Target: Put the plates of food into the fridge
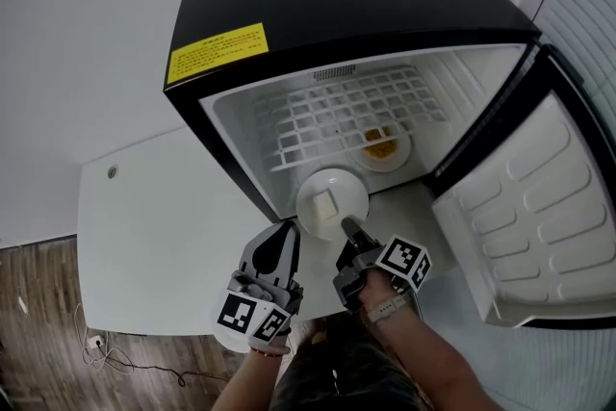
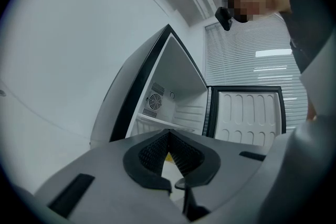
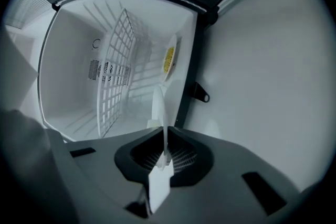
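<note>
Grey-shelled and tipped with black ribbed pads, the left gripper point(image 1: 286, 231) and right gripper point(image 1: 347, 223) each carry a white cube printed with black square markers, the left cube point(image 1: 252, 318) and the right cube point(image 1: 405, 261). A pale wristband point(image 1: 388, 308) rings the right wrist; the clothing point(image 1: 337, 375) is dark and mottled.

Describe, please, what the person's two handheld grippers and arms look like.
The left grey-and-black two-jaw gripper and the right grey-and-black two-jaw gripper match: grey plastic bodies, black ribbed jaw pads tapering to a point. Each carries a white cube with black square markers. No cables show. The forearms are bare, with a pale wristband on the right wrist.
</note>
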A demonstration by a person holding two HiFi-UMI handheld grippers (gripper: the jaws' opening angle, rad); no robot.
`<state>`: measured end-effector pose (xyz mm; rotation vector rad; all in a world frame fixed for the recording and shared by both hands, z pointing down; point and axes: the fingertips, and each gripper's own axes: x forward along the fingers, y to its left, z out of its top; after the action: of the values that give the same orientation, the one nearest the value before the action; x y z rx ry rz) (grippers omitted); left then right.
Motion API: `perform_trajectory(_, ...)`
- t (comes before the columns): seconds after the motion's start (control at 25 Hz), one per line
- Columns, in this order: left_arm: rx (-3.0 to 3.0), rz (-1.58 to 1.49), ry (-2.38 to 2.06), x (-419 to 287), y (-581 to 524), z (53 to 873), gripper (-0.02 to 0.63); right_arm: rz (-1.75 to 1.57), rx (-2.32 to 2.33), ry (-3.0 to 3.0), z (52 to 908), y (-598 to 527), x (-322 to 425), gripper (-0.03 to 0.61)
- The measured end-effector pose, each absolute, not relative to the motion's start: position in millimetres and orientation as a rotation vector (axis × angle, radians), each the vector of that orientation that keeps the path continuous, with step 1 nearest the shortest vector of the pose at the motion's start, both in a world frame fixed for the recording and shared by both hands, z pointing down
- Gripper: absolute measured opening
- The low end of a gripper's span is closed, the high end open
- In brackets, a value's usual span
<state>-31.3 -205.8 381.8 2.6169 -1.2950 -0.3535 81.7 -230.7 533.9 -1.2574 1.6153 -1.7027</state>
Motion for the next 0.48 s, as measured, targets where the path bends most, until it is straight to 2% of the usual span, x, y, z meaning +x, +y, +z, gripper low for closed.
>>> perform_trajectory(0.48,2.598,-0.343,-1.302,-14.5,-233.4,395.0,0.006,-1.714,-1.235,1.708,532.5,-315.1,60.1,0.021)
